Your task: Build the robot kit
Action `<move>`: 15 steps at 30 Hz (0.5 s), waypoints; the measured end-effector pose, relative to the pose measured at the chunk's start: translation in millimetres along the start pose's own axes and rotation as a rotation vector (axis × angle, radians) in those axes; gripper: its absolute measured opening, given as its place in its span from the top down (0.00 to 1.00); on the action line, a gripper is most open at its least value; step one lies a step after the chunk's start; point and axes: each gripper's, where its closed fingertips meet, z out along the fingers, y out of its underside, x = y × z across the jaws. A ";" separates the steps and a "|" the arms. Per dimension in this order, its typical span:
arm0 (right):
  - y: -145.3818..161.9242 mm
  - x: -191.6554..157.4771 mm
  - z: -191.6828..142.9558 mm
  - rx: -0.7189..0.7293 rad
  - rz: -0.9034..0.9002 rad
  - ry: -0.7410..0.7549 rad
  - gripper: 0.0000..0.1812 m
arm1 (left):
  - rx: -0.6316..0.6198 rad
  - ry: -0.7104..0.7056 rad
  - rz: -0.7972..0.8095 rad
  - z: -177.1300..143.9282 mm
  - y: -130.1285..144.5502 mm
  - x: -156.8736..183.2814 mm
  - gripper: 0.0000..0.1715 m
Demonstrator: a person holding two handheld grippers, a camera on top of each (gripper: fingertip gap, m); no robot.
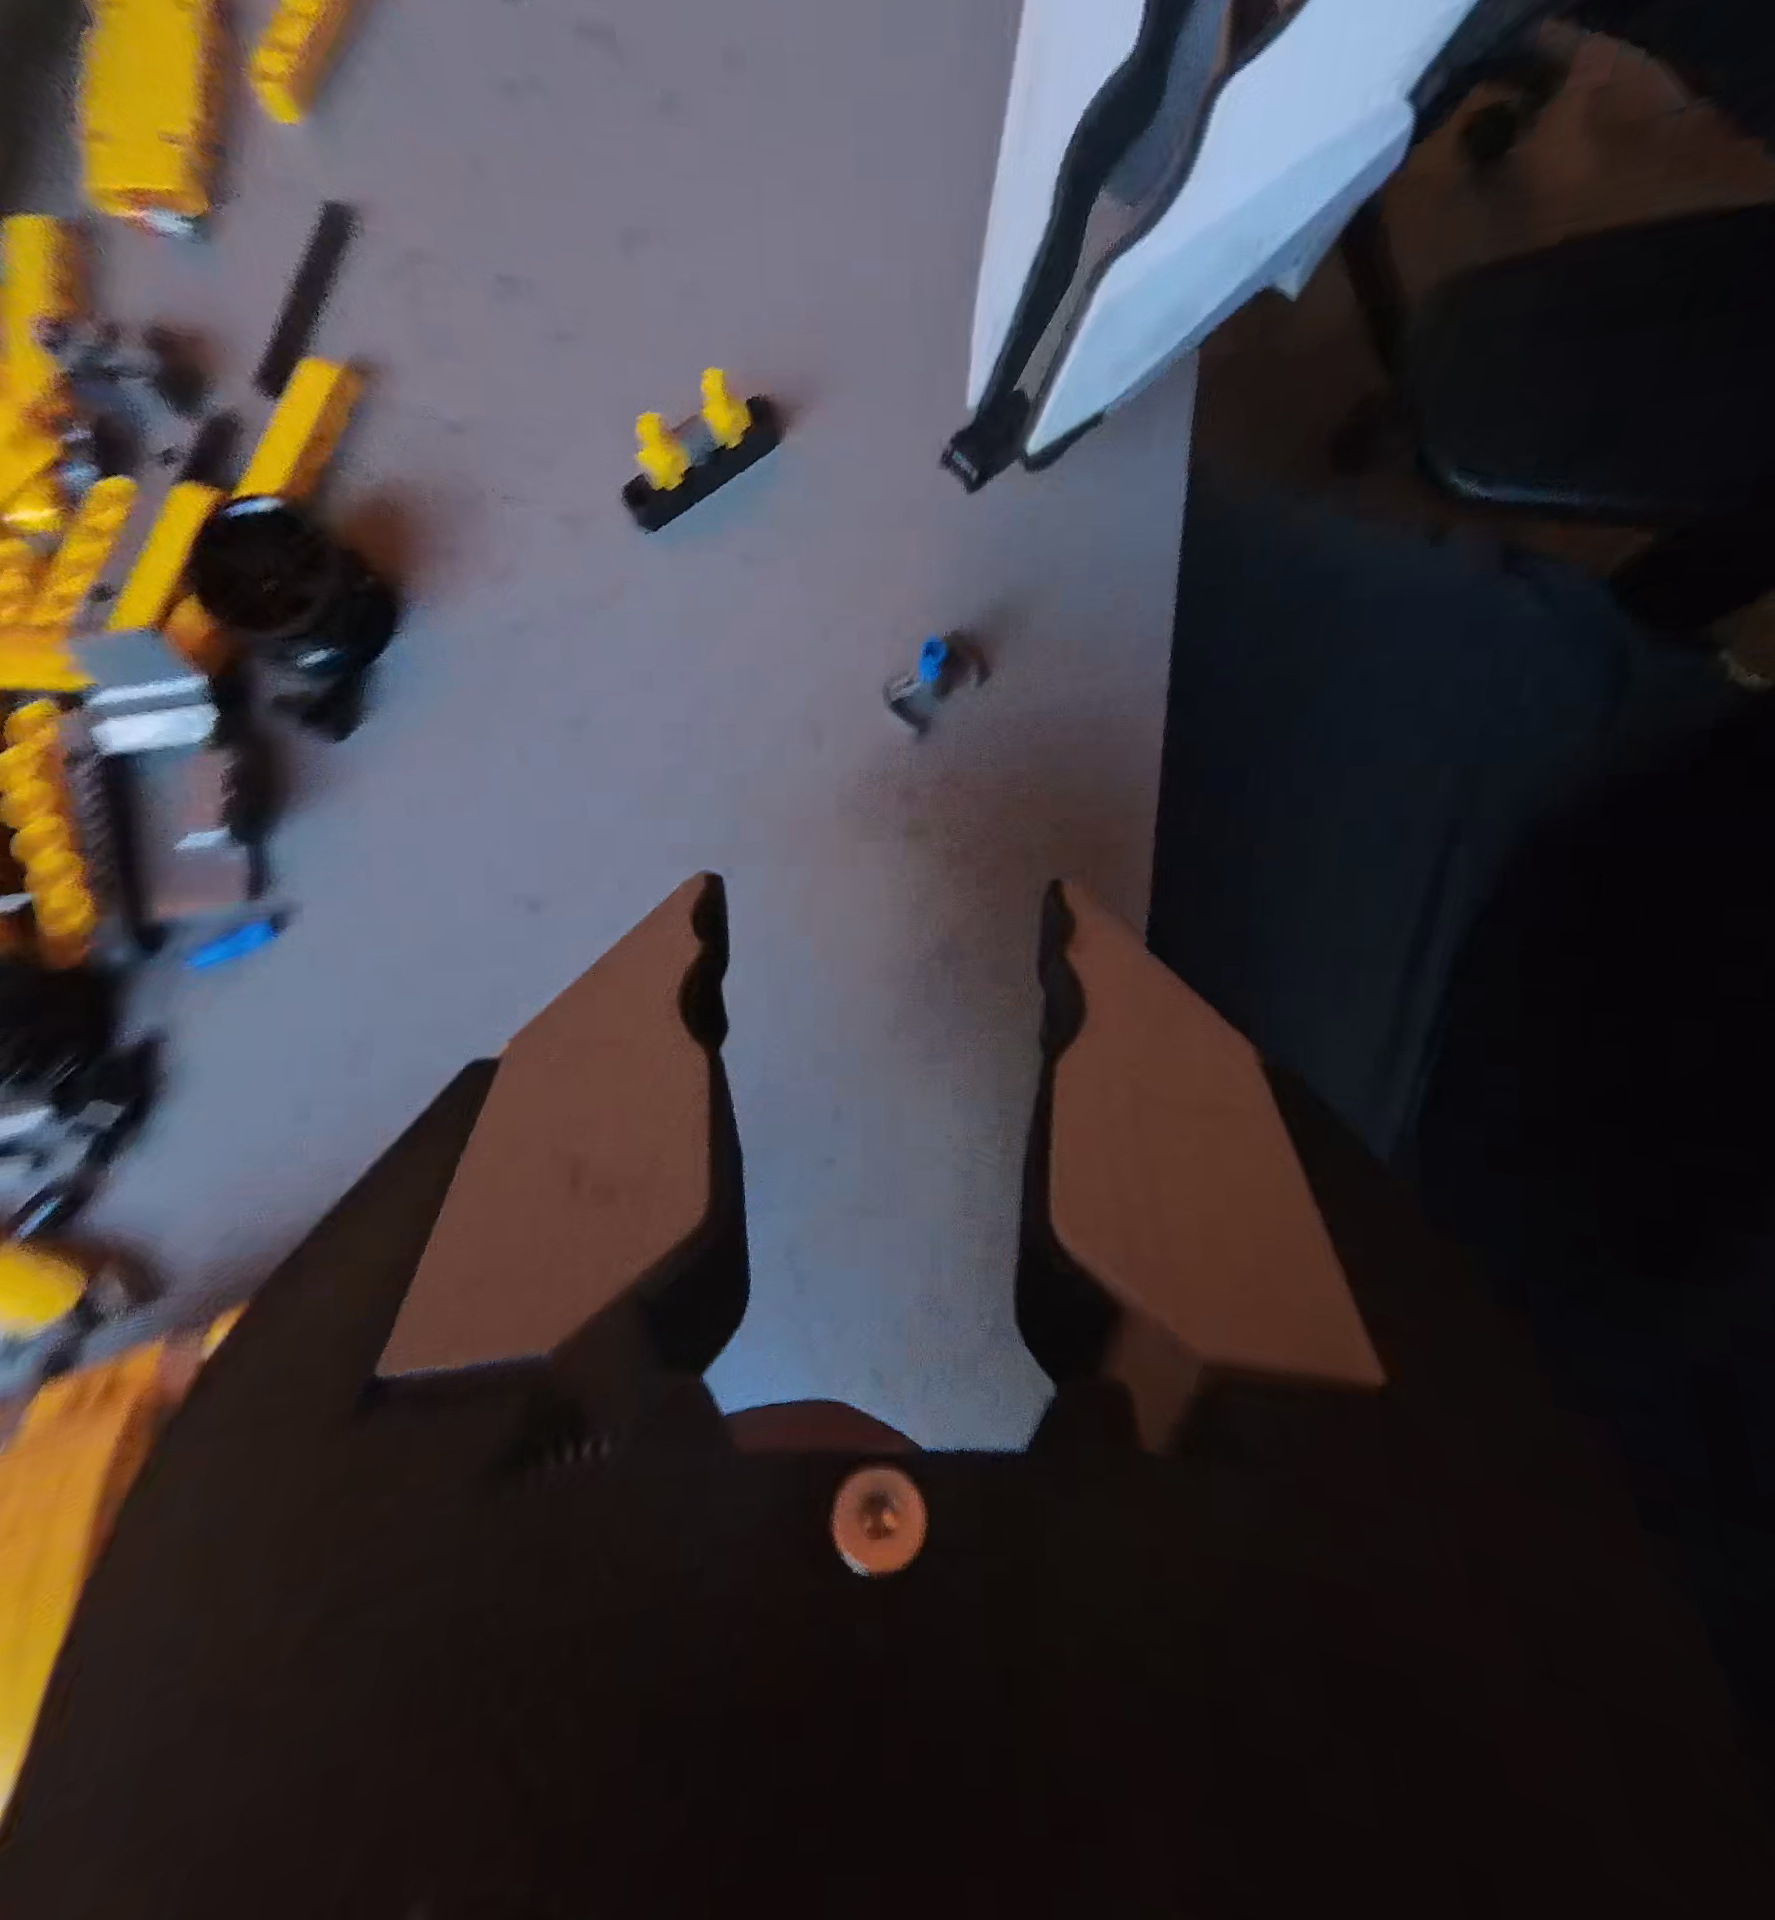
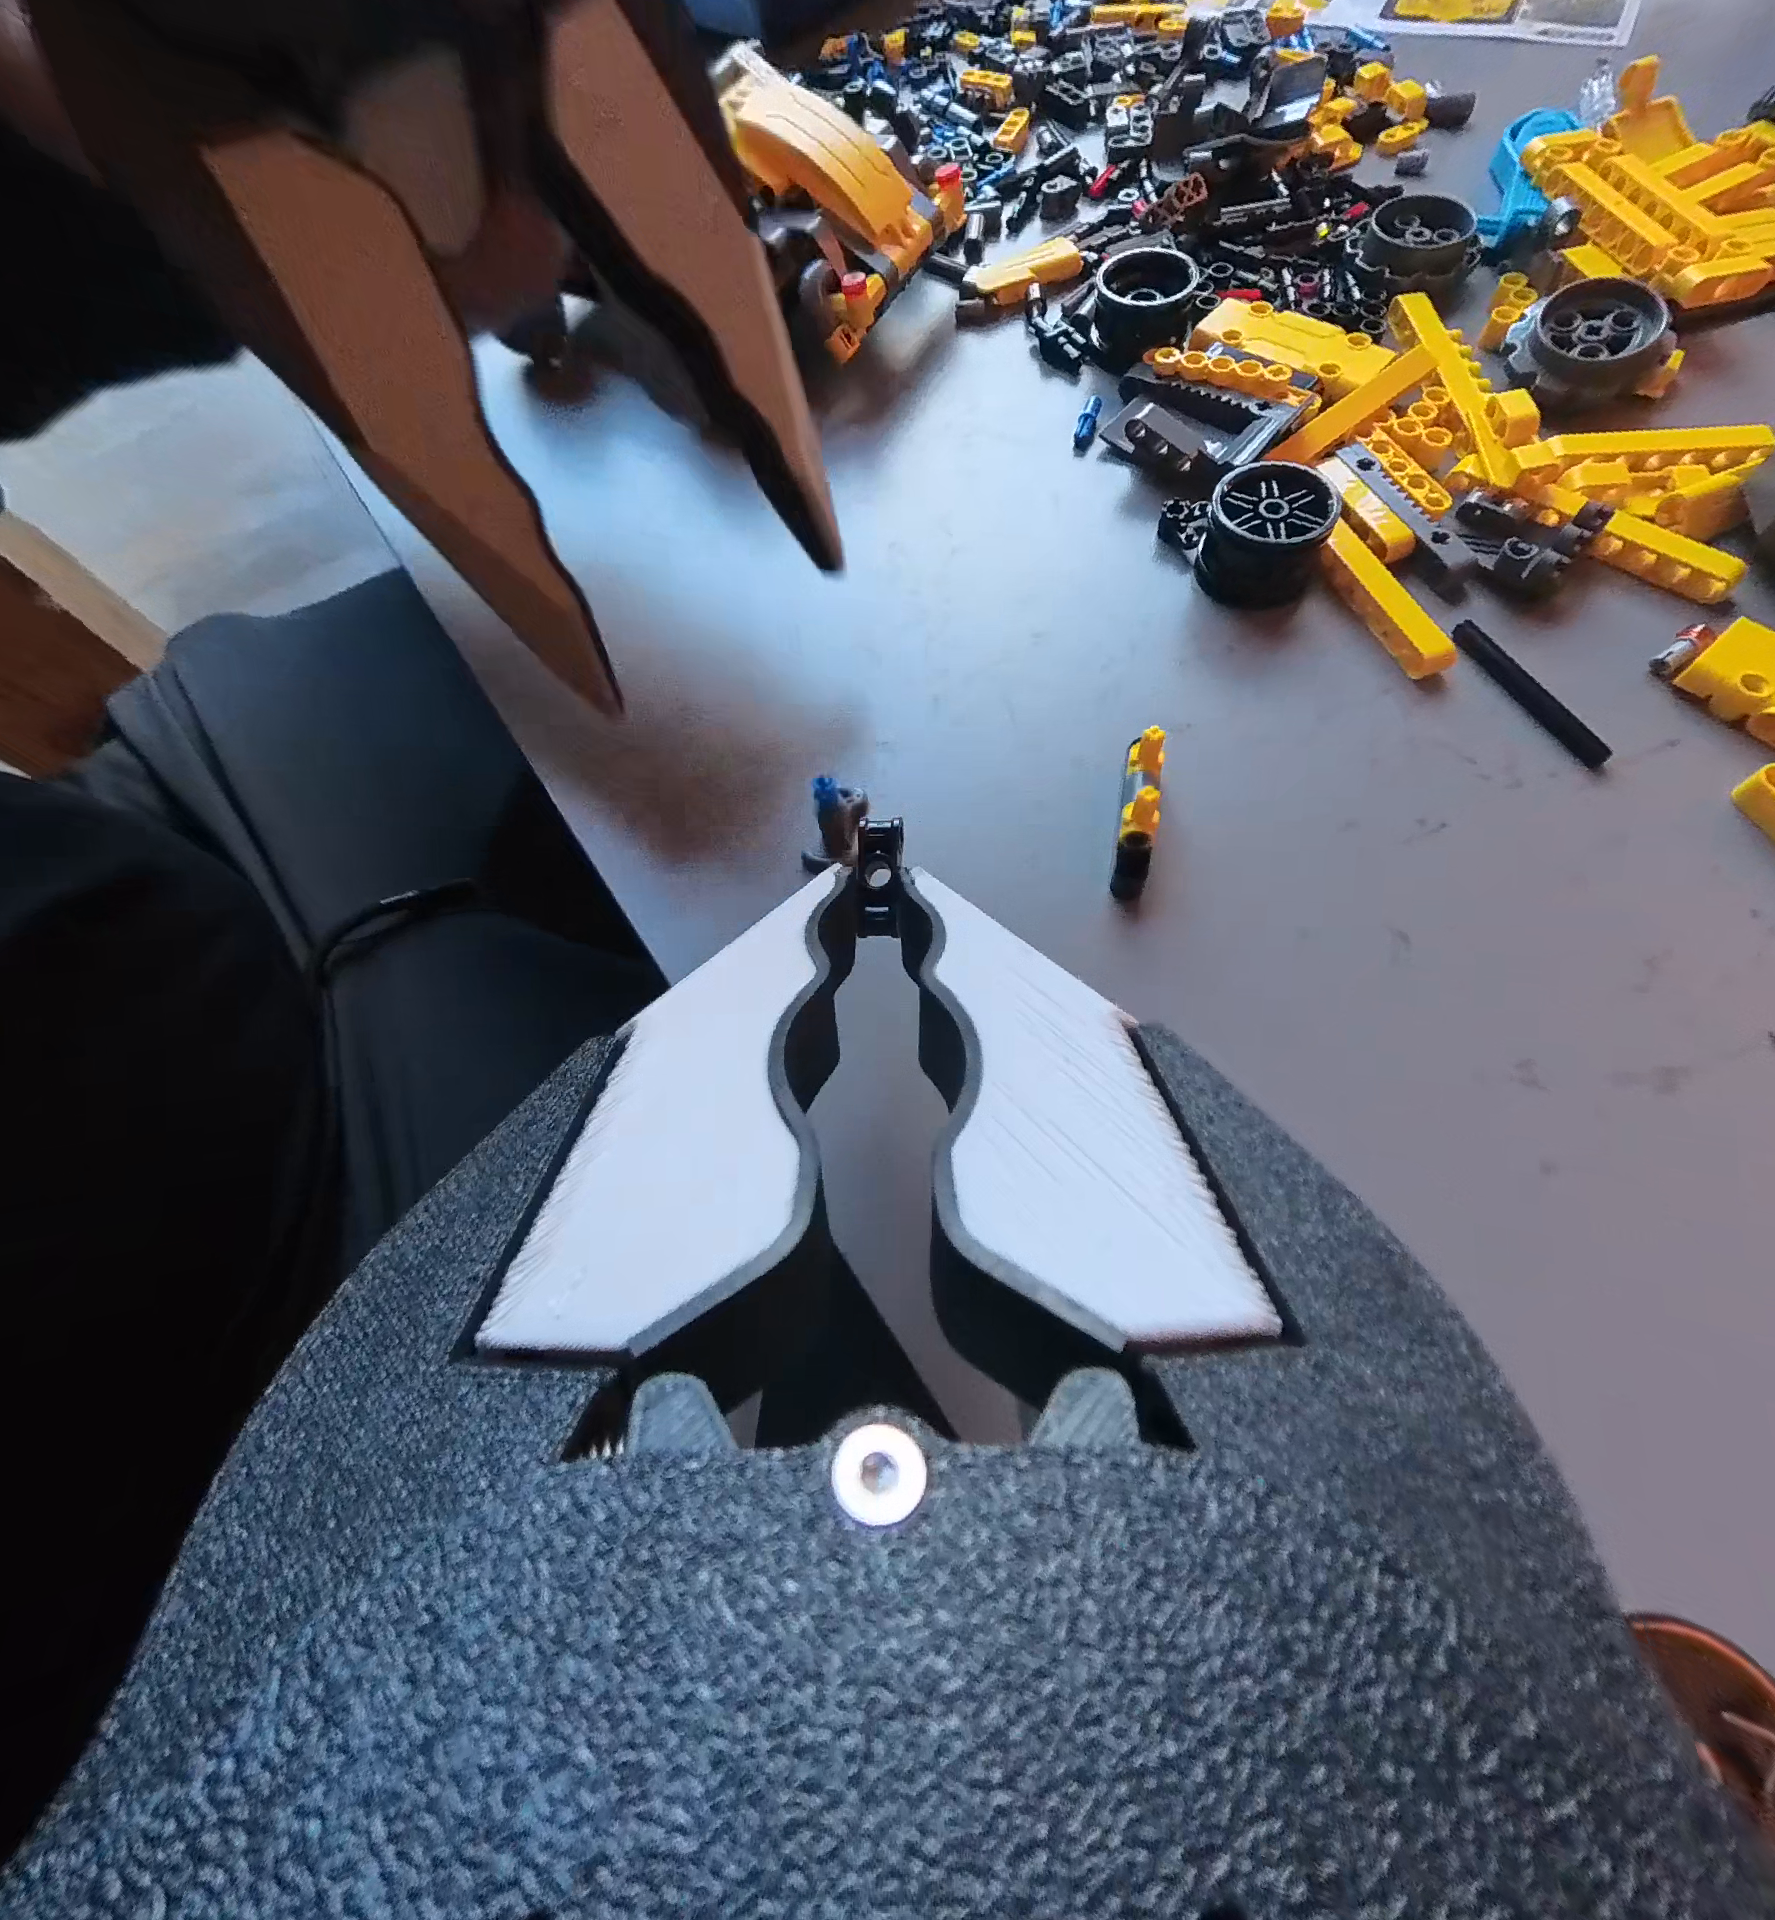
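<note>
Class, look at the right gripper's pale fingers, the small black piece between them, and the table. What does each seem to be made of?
Fingers: probably printed plastic, matte; fine parallel ridges show.
Small black piece, pinched at the tips of the right gripper: moulded plastic, slightly glossy, with a clean round hole.
Table: smooth grey surface, perhaps laminate; soft sheen, faint scuffs.

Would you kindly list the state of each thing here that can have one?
Left hand-held gripper: open, empty, above the table.
Right hand-held gripper: shut on the small black connector.
Blue-tipped piece: loose on the table.
Black beam with yellow pegs: lying flat, assembled.
</note>
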 end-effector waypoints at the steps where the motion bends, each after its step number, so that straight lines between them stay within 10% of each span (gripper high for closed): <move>1: -0.2 -0.4 -1.2 0.003 0.000 0.001 0.96 | 0.015 0.056 -0.005 8.6 -4.9 4.7 0.66; 8: -2.4 -1.7 -2.0 0.029 0.007 -0.015 0.96 | 0.038 0.186 0.110 39.6 -19.7 9.2 0.66; 15: -0.4 -2.9 -0.7 0.029 0.011 -0.029 0.96 | 0.032 0.166 0.212 43.8 -21.9 8.7 0.86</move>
